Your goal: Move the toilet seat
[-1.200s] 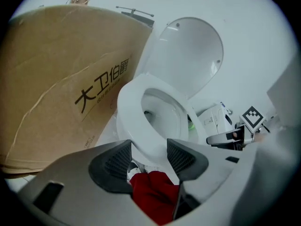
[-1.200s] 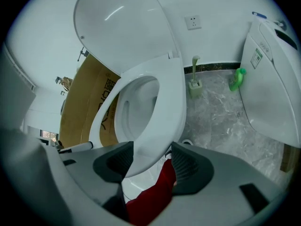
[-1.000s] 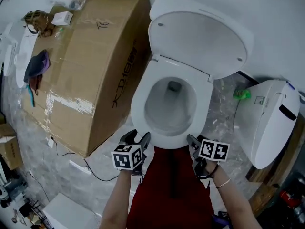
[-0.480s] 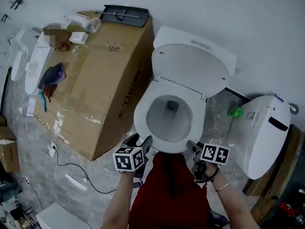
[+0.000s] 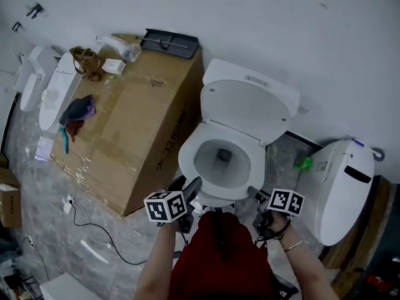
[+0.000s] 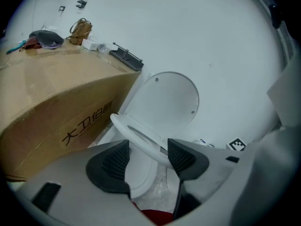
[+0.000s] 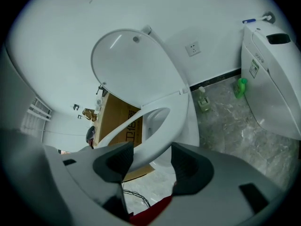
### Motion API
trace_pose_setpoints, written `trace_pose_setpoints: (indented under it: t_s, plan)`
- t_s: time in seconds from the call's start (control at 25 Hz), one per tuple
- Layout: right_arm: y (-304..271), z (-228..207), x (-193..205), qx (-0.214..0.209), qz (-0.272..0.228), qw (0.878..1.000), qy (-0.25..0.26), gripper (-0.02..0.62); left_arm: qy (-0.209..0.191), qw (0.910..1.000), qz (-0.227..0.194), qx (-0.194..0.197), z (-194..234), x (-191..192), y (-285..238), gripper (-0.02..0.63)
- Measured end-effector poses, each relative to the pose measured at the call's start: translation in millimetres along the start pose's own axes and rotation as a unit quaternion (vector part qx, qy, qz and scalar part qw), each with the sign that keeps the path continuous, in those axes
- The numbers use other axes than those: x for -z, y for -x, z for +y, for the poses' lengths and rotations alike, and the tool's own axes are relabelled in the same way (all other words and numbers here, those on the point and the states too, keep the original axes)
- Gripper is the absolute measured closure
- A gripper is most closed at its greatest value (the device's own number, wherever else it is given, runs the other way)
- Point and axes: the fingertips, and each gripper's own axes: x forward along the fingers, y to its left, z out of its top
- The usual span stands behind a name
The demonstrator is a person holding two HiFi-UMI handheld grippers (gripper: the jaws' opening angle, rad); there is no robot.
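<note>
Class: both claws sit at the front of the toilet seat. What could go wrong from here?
1. The left claw and right claw have their jaws apart around the toilet seat, not clamped. The smooth seat could slip and slam onto the bowl.
2. The lid stands open behind, so a hard lift might bang the seat into it.
</note>
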Motion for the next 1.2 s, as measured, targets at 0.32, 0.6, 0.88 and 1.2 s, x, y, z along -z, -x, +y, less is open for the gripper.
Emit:
trace_pose_setpoints:
  t_s: [0.32, 0.6, 0.88, 1.2]
  plan:
    - [11.1, 10.8, -20.7, -0.016, -0.019, 1.000, -0.016, 0.334, -0.043, 0.9985, -0.030, 0.018, -19.2, -21.1, 21.6, 0.374]
    - [18.9, 19.1, -38.2, -0.032, -0.031, 0.999, -0.032, 0.333, -0.179, 0.9838, 0.004, -0.007, -28.2, -19.2, 16.9, 0.377]
    - [27.6, 27.2, -59.6, -0.053, -0.061, 0.994, -0.069, 0.331, -0.222, 0.9747, -0.022, -0.014, -47.5, -47.5, -0.2, 0.388]
    - [52.5, 34.3, -97.4, -0.066, -0.142, 0.983, -0.101, 0.341, -0.231, 0.9717, -0.051, -0.001, -70.8, -88.2, -16.4, 0.390]
